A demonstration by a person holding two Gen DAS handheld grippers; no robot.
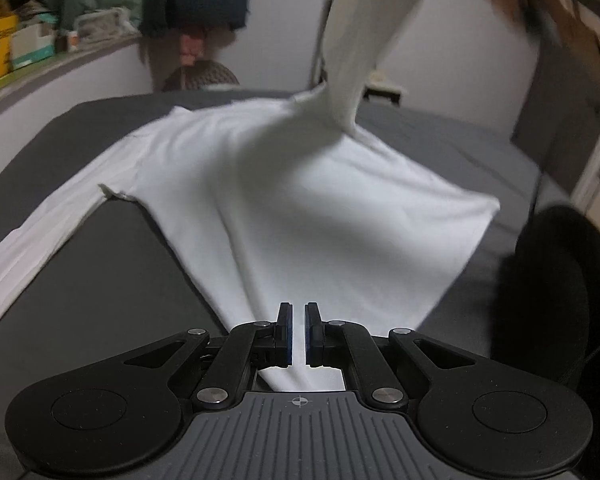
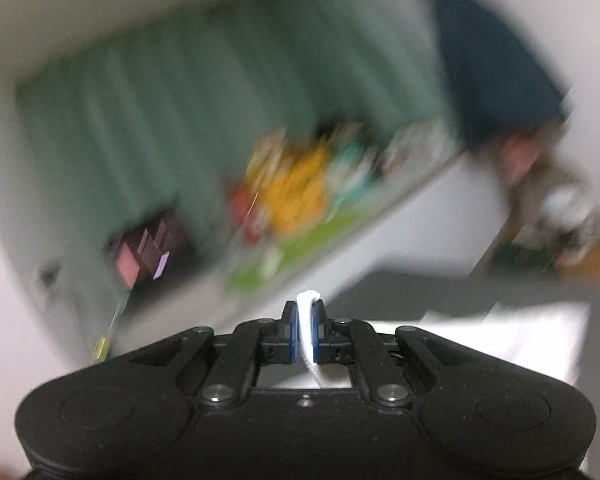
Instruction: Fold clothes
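my left gripper (image 1: pixel 299 332) pinches the hem of a white long-sleeved shirt (image 1: pixel 292 200) on the grey bed (image 1: pixel 100 280); my right gripper (image 2: pixel 305 332) clamps one sleeve, lifted high. no finished fold shows, and the other sleeve lies spread.

A bed (image 1: pixel 100 272) with a dark grey cover fills the near and middle ground of the left wrist view. A white long-sleeved shirt (image 1: pixel 300 208) lies spread across it, body in the middle, one sleeve (image 1: pixel 40 232) stretched flat toward the near left edge. The shirt's far right part lifts off the bed in a taut strip. Bare grey cover shows to the left, right and far side. The right wrist view is blurred; grey bed (image 2: pixel 440 292) and white cloth appear low right.
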